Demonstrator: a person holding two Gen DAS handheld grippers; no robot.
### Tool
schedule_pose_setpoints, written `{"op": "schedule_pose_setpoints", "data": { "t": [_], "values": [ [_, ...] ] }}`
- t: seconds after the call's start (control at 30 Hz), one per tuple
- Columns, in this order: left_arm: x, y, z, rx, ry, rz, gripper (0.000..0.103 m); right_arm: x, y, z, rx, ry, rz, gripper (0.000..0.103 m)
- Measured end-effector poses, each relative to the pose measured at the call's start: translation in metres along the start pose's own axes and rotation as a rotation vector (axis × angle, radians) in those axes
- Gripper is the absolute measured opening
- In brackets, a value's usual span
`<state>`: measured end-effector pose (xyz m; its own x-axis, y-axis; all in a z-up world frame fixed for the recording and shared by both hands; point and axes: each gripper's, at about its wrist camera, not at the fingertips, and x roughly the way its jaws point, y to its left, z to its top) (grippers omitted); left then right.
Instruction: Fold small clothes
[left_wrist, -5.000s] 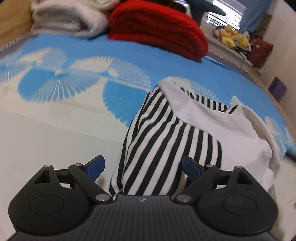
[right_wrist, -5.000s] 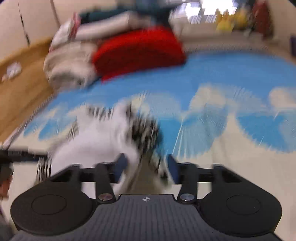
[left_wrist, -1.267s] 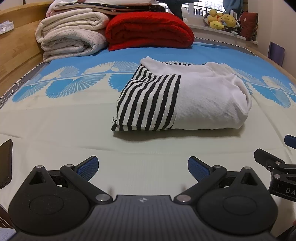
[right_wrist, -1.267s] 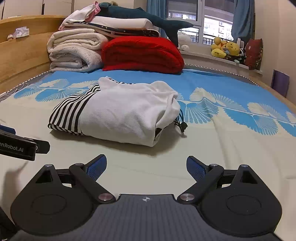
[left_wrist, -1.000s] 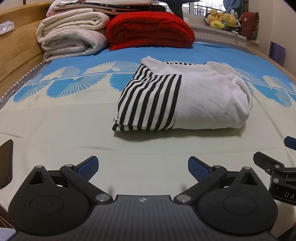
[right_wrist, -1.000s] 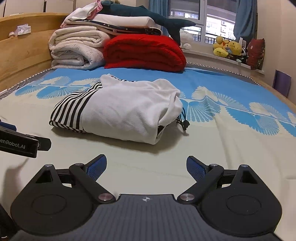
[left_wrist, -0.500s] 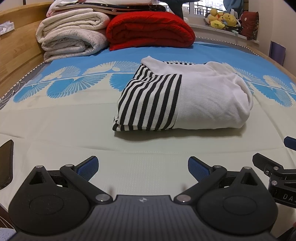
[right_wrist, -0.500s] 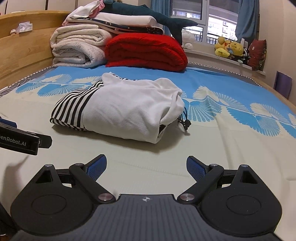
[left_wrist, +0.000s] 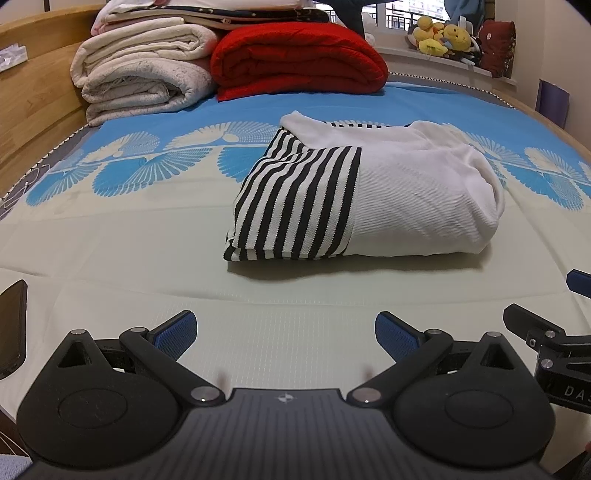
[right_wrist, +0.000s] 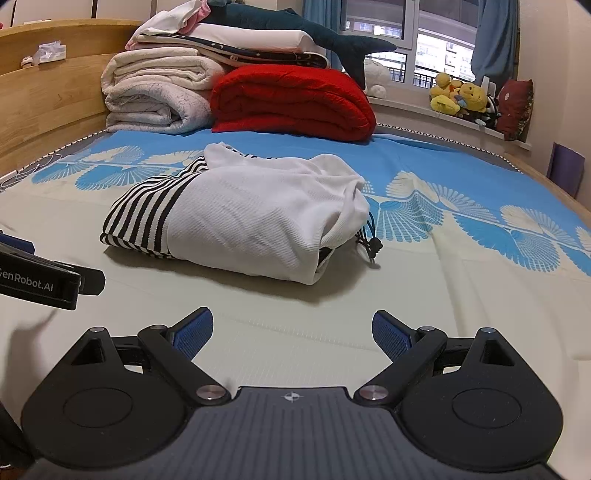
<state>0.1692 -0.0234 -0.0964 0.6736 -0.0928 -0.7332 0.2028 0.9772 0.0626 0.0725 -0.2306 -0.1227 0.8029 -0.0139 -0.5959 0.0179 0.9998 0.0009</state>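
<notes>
A white garment with a black-and-white striped part lies folded into a compact bundle in the middle of the bed. A dark drawstring pokes out of its right end. My left gripper hovers open over the pale sheet, well short of the bundle's near edge, nothing between its blue pads. My right gripper is open too, empty, set back from the bundle. Each gripper shows at the edge of the other's view.
Rolled cream blankets and a red quilt are stacked at the head of the bed, against a wooden headboard. Plush toys sit on the window ledge. A dark phone-like slab lies at the left edge.
Five seconds ago both grippers were at the garment, still loosely heaped. Since then it lies folded and both have backed off open; over the last second the right gripper drifted slightly.
</notes>
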Motion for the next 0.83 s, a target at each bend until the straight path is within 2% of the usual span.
{"op": "schedule_pose_setpoints", "data": {
  "t": [0.83],
  "values": [
    [-0.0011, -0.0034, -0.0007, 0.014, -0.007, 0.018, 0.103, -0.0011, 0.0011, -0.0006, -0.014, 0.001, 0.011, 0.094]
  ]
}}
